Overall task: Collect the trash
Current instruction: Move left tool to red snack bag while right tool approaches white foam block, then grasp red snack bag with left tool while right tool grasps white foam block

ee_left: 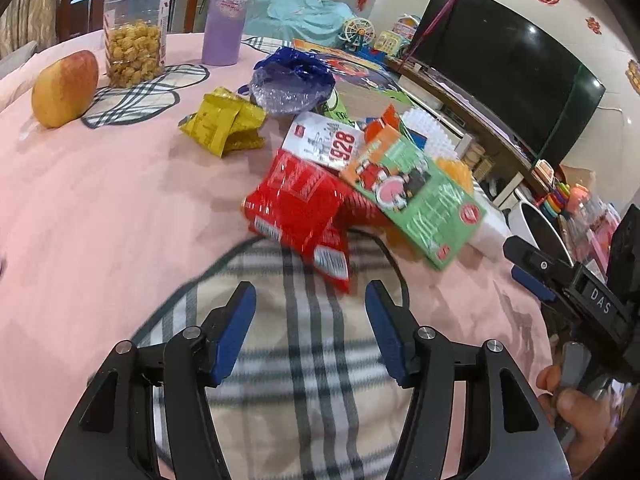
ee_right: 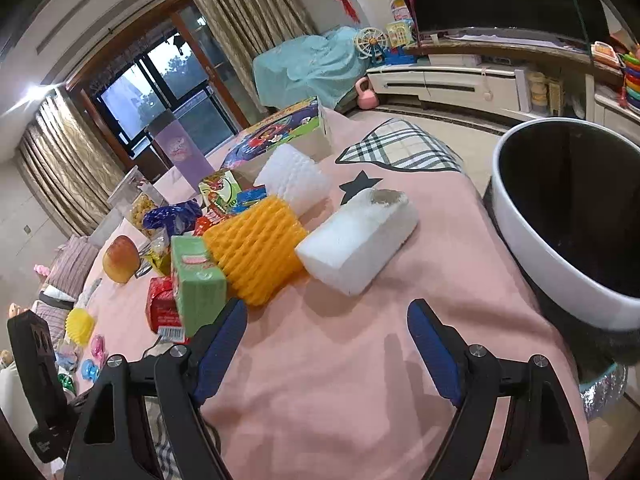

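Note:
Trash lies in a heap on the pink tablecloth (ee_left: 100, 216): a red snack bag (ee_left: 298, 208), a green carton (ee_left: 416, 196), a white "1928" box (ee_left: 326, 140), yellow wrappers (ee_left: 224, 128) and a blue plastic wrap (ee_left: 292, 80). My left gripper (ee_left: 312, 304) is open just short of the red bag, with nothing between its fingers. In the right wrist view, a white foam block (ee_right: 356, 240), an orange foam net (ee_right: 256, 248) and a white foam net (ee_right: 294, 178) lie ahead of my right gripper (ee_right: 326, 316). It is open and empty. The green carton (ee_right: 196, 276) sits by its left finger.
A white bin with a dark inside (ee_right: 568, 208) stands off the table's right edge. An apple (ee_left: 64, 88), a jar of snacks (ee_left: 134, 36) and a purple cup (ee_left: 226, 20) stand at the far left. A toy box (ee_right: 280, 128) lies at the back. A television (ee_left: 508, 64) is behind.

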The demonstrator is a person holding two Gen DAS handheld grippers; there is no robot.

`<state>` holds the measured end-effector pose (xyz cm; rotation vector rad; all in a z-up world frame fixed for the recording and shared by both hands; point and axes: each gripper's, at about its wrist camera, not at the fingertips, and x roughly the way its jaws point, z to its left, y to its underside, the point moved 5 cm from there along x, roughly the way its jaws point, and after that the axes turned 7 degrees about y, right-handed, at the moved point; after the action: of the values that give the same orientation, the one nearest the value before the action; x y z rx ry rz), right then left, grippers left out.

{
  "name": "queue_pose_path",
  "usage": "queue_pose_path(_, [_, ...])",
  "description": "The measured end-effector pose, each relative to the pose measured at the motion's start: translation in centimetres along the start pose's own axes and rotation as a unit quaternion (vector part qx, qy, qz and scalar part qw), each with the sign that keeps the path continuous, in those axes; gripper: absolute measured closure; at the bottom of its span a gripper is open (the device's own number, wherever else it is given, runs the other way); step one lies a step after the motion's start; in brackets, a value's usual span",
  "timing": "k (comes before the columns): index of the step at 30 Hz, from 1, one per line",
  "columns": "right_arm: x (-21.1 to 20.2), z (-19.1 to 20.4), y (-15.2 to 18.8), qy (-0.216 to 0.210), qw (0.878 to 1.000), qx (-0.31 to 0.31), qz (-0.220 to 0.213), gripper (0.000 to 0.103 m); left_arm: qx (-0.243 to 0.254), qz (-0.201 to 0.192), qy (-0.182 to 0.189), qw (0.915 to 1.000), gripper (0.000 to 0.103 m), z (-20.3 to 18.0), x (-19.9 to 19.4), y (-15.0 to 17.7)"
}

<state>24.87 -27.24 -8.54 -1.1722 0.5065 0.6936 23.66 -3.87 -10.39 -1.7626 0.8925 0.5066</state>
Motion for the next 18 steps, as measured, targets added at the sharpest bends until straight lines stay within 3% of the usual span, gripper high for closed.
queue_pose_path(9, [2.7, -0.2, -1.4, 0.004, 1.0, 0.007, 0.018, 0.02, -0.013, 0.001, 0.001, 0.9999, 0.046, 0.7, 1.8, -1.8])
queue_pose_path(10, [2.9, -0.3, -1.4, 0.005, 1.0, 0.007, 0.019, 0.022, -0.011, 0.0, 0.002, 0.9999, 0.051, 0.7, 1.9, -1.8])
queue_pose_path(11, [3.0, -0.4, -1.4, 0.008, 1.0, 0.006, 0.019, 0.032, -0.008, 0.0, 0.004, 1.0, 0.056, 0.6, 2.0, -1.8])
queue_pose_path(13, [3.3, -0.5, -1.2, 0.014, 1.0, 0.002, 0.025, 0.053, -0.005, 0.006, 0.012, 0.9999, 0.077, 0.5, 2.2, -1.7])
queue_pose_path(15, [3.3, -0.6, -1.1, 0.01, 1.0, 0.001, 0.024, 0.054, -0.001, 0.005, 0.019, 0.9998, 0.085, 0.2, 2.2, -1.5])
queue_pose_path(18, [2.9, -0.6, -0.9, 0.005, 1.0, -0.002, 0.023, 0.055, 0.007, -0.005, 0.019, 0.9998, 0.088, 0.0, 1.6, -1.5])
